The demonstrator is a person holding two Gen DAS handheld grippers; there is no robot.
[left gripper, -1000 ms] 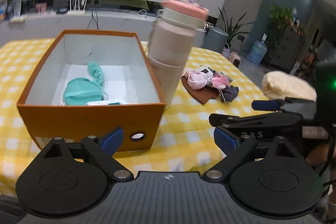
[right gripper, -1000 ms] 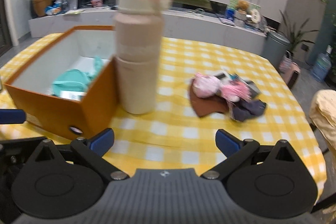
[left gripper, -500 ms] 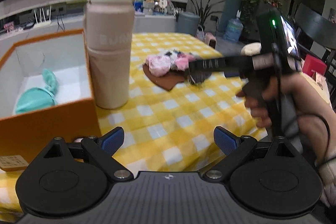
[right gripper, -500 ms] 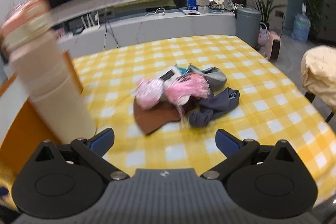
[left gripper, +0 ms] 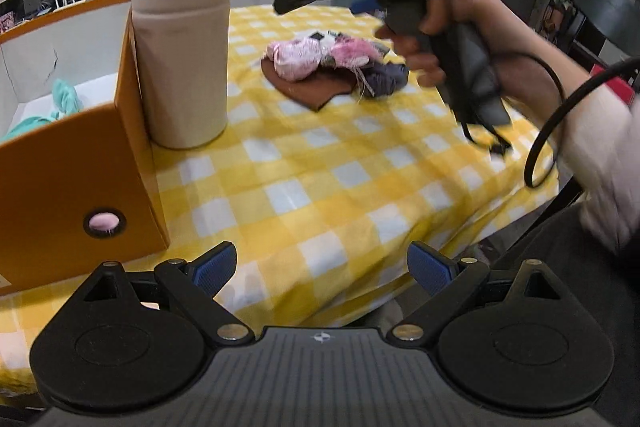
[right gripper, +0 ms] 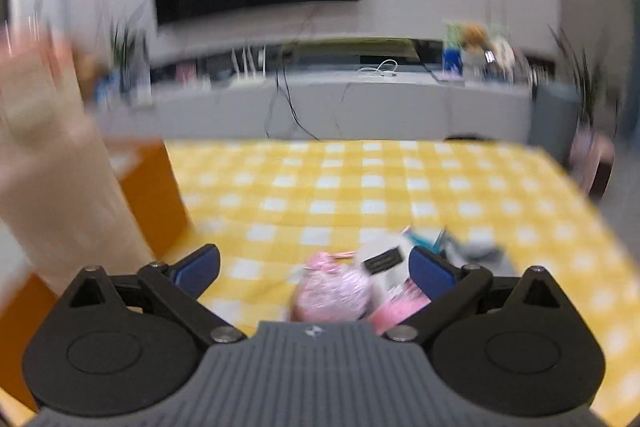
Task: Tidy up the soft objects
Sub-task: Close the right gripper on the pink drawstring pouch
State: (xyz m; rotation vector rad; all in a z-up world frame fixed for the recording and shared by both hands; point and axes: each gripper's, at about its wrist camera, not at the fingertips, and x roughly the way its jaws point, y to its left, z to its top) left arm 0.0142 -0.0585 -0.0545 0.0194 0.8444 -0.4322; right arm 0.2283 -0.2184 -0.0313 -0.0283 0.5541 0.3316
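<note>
Right tool (right gripper: 314,269): fingers spread apart, nothing between them, hovering just above the pile of soft things (right gripper: 336,293) (view badly blurred). Left tool (left gripper: 322,265): fingers also apart, empty, low at the near edge of the bench (left gripper: 320,195), well short of the pile (left gripper: 332,67). Pile lies right of the bottle (left gripper: 182,39), out on the yellow check cloth. Orange box (left gripper: 72,179) touches the bottle's left side; a teal cloth (left gripper: 60,103) sits inside it.
</note>
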